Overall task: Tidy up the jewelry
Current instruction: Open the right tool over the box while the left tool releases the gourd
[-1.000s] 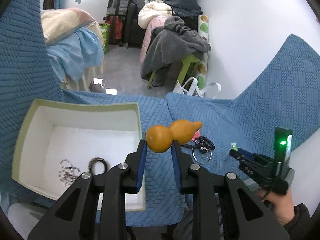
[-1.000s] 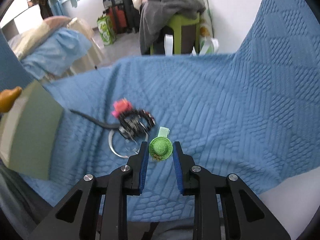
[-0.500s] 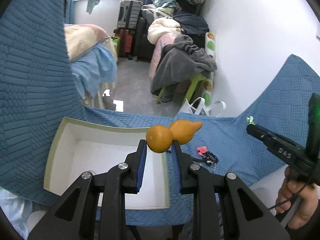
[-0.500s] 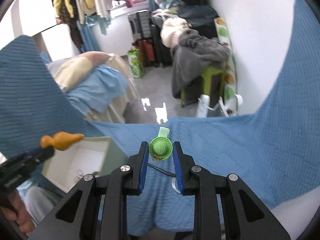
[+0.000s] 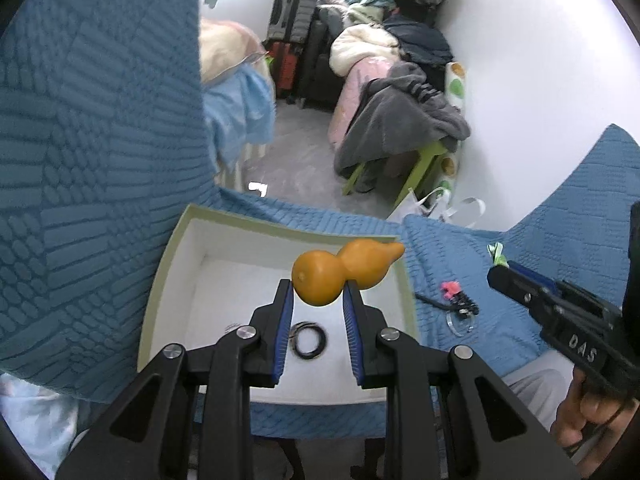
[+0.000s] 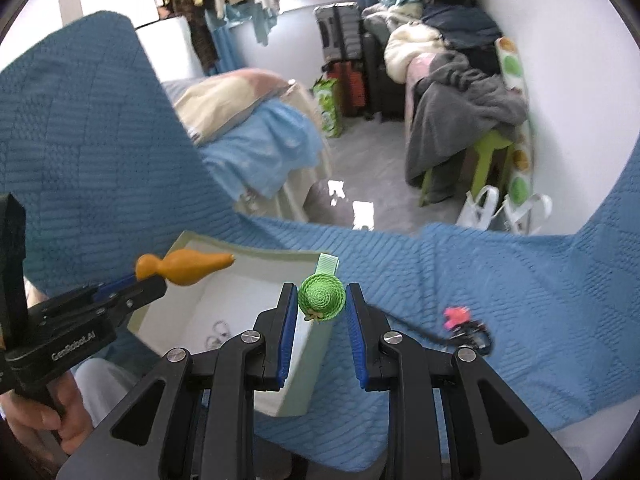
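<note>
Your left tongs [image 5: 318,294] are pinching the orange gourd charm [image 5: 344,270] by its larger bulb, the blue pads pressed on either side, and the charm hangs over the open white box with the pale green rim [image 5: 168,248]. Inside that box, a black coiled ring [image 5: 308,340] lies on the white floor just below the pads, and part of a silver chain [image 5: 234,326] shows beside it; from the right wrist view a few silver links [image 6: 218,334] are visible in the same box. Your right tongs [image 6: 321,312] are pinching the small green woven hat clip [image 6: 321,298], its light green ribbon tab sticking up behind, held above the near corner of the box [image 6: 296,392]. Off to the right of the box, on the blue quilted cloth [image 5: 460,248] covering the surface, a pink-and-black beaded piece with a clear ring [image 5: 460,306] lies apart from the box. Your hand [image 6: 52,420] grips the left tool's handle at the lower left of the right wrist view.
</note>
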The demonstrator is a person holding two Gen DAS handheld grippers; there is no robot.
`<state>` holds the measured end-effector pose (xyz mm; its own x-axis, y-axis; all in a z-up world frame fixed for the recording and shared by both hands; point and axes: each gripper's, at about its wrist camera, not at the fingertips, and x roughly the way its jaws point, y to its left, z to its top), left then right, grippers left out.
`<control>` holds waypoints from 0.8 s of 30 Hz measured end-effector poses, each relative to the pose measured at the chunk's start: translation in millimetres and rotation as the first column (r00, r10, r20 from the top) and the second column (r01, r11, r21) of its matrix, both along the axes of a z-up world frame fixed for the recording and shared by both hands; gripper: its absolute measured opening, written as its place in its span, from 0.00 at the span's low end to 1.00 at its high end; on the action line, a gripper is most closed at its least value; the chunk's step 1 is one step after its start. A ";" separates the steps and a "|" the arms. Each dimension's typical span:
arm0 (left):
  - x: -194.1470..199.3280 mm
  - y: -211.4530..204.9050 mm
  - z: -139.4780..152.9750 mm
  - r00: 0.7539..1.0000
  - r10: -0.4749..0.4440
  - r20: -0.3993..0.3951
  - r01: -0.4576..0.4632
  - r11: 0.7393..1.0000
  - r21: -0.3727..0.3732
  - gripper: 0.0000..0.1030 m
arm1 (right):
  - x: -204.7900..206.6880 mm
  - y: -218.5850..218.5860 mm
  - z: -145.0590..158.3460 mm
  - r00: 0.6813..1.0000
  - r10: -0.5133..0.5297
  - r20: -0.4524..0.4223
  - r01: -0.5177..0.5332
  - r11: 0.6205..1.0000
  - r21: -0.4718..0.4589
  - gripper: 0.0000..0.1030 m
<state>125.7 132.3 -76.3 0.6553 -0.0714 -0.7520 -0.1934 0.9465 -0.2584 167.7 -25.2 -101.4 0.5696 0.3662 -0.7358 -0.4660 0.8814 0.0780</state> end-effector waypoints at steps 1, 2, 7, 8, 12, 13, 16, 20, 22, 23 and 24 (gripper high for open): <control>0.5 1.8 -3.2 1.000 0.004 -0.010 -0.004 1.000 0.006 0.25 | -1.5 5.0 -4.6 1.000 0.007 -0.010 -0.007 1.000 -0.003 0.21; 1.7 4.5 -8.3 1.000 0.009 -0.026 -0.009 1.000 0.011 0.25 | -2.3 9.4 -9.5 1.000 0.014 -0.022 -0.014 1.000 -0.004 0.21; 5.9 10.7 -27.2 0.996 0.006 -0.089 -0.006 1.000 0.011 0.25 | -7.9 28.4 -36.8 0.996 0.049 -0.075 -0.052 0.998 -0.030 0.22; 7.4 11.1 -31.0 0.995 0.007 -0.102 -0.006 1.000 0.014 0.25 | -8.6 32.5 -43.2 0.995 0.054 -0.087 -0.058 0.998 -0.039 0.22; 11.2 12.5 -43.7 0.988 0.010 -0.154 -0.007 1.000 0.015 0.25 | -12.4 41.7 -65.6 0.989 0.068 -0.128 -0.077 0.995 -0.071 0.22; 11.5 13.2 -46.4 0.986 0.012 -0.166 -0.010 1.000 0.015 0.25 | -12.9 42.9 -71.0 0.988 0.069 -0.140 -0.080 0.994 -0.077 0.22; 12.0 13.1 -50.5 0.983 0.006 -0.185 -0.004 1.000 0.010 0.25 | -13.3 43.4 -78.5 0.985 0.066 -0.160 -0.080 0.993 -0.082 0.22; 12.4 10.9 -48.0 0.983 -0.007 -0.184 0.009 1.000 0.006 0.25 | -12.9 39.8 -75.7 0.985 0.054 -0.164 -0.067 0.995 -0.074 0.24; 11.5 12.3 -48.9 0.980 -0.005 -0.197 0.005 1.000 -0.003 0.46 | -12.2 37.6 -72.0 0.986 0.053 -0.159 -0.064 0.996 -0.064 0.29; 10.5 12.5 -47.3 0.981 0.004 -0.196 -0.003 1.000 0.005 0.53 | -11.9 36.4 -69.1 0.987 0.057 -0.151 -0.066 0.996 -0.059 0.30; 9.9 12.3 -45.1 0.982 0.010 -0.186 -0.009 1.000 0.010 0.59 | -11.8 35.5 -66.2 0.988 0.058 -0.144 -0.067 0.996 -0.058 0.30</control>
